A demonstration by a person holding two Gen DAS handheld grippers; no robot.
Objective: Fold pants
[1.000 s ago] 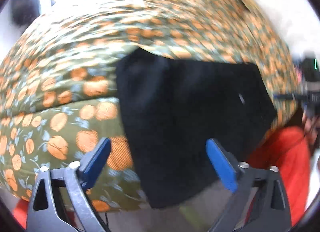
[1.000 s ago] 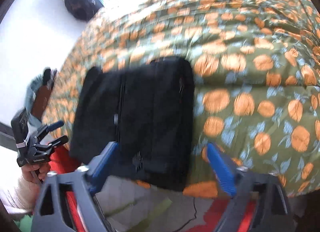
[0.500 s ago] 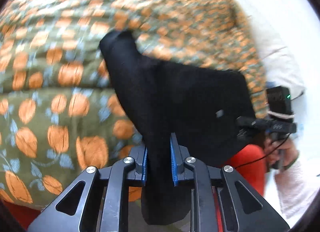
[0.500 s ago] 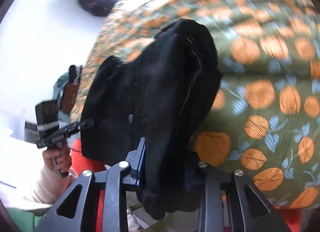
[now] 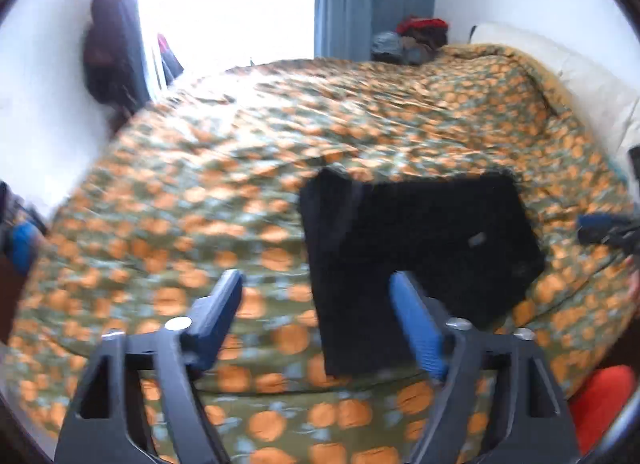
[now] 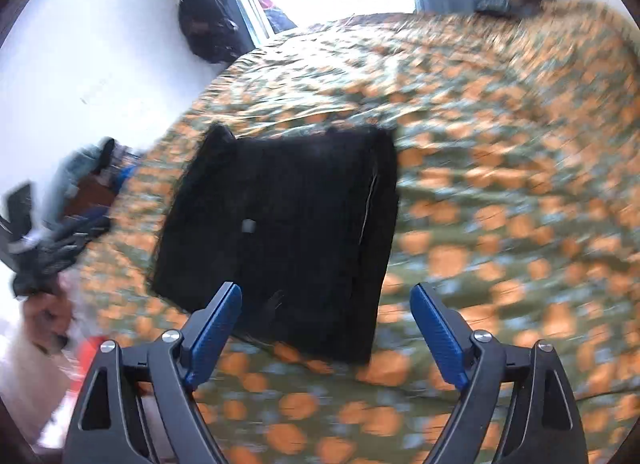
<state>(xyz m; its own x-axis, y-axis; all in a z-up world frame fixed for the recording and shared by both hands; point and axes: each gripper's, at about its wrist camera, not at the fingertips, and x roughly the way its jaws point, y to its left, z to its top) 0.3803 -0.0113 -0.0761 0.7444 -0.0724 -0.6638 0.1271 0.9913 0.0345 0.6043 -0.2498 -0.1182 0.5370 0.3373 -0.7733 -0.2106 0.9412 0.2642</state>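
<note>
This is a home bedroom. A bed (image 5: 240, 192) under an orange-and-green floral quilt fills the room, with a pale pillow (image 5: 592, 92) at its head. Blue curtains (image 5: 372, 0) hang by a bright window (image 5: 232, 4), clothes piled (image 5: 412, 40) beside.

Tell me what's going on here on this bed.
A person is folding pants with two handheld tools. The black fabric pants lie folded in a compact rectangle on the green bedspread with orange fruit print. Both the left tongs and the right tongs are open, held above them, gripping nothing.
</note>
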